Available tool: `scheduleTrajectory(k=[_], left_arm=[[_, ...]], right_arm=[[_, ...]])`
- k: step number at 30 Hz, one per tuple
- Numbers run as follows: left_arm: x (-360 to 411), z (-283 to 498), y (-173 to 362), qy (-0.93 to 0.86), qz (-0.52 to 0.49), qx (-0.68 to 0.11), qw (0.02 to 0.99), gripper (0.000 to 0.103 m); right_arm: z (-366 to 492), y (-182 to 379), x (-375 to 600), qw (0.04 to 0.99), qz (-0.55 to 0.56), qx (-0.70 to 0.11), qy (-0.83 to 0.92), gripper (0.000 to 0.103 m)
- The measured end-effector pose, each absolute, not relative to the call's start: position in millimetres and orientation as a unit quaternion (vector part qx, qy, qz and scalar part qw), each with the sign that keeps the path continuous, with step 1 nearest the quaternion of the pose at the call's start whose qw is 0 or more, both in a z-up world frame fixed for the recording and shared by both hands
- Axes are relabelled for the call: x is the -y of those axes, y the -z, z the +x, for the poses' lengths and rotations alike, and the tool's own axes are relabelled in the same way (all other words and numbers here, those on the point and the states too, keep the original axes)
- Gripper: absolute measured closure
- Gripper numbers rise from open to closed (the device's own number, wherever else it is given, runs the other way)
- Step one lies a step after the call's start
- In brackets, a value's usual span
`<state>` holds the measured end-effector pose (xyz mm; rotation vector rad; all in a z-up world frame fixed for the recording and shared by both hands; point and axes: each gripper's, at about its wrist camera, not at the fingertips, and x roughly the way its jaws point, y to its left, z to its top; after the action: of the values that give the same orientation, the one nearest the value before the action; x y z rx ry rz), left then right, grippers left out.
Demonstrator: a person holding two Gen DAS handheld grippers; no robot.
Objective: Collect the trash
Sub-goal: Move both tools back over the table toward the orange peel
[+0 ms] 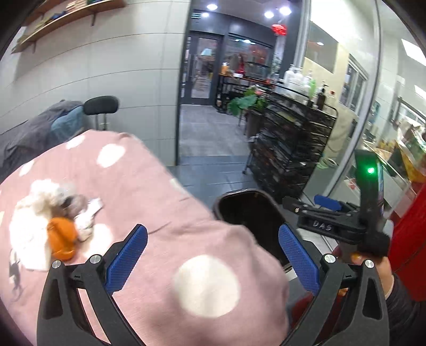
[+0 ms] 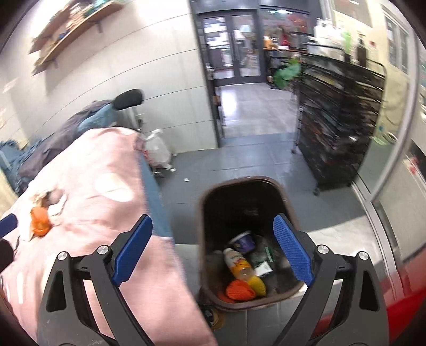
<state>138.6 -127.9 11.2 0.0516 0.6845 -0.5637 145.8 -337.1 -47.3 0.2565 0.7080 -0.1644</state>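
Pink cloth with white dots [image 1: 149,213] covers the surface, which fills the lower left of both views. On the cloth, a small heap of trash: crumpled white tissue [image 1: 40,202] with an orange piece [image 1: 62,237] lying against it, seen again at the left edge of the right wrist view [image 2: 40,221].

Left tool [image 1: 213,255] stands wide, nothing between its blue pads, hanging over the cloth edge. Right tool [image 2: 213,247] also wide and empty, over the bin. In the left wrist view the right tool [image 1: 311,207] shows at the right, held by a hand [image 1: 378,268].

Dark brown bin [image 2: 202,213] sits on the floor just beside the surface. Inside: a bottle with yellow liquid [image 2: 239,266], an orange lump [image 2: 239,290], a purple cup [image 2: 245,242] and a bit of green-white wrapper [image 2: 263,268].

Room: grey tile floor [image 2: 239,162], pale panelled wall with a wooden shelf [image 1: 66,18] up high, glass doors [image 2: 231,45] at the back, a black wire rack [image 1: 293,149] on the right with bottles on top. A black stool [image 1: 101,105] and bundled dark and blue clothes [image 1: 40,127] sit behind the surface. A white plastic bag [image 2: 157,149] rests on the floor by the wall.
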Motion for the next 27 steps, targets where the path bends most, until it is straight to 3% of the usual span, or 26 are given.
scheduleTrajectory(k=[27], left_arm=[[-81.7, 121.5, 7.2, 0.065, -0.056, -0.358, 0.93, 0.006]], right_arm=[[195.0, 3.5, 141.0, 0.901, -0.007, -0.374, -0.22, 0.012]])
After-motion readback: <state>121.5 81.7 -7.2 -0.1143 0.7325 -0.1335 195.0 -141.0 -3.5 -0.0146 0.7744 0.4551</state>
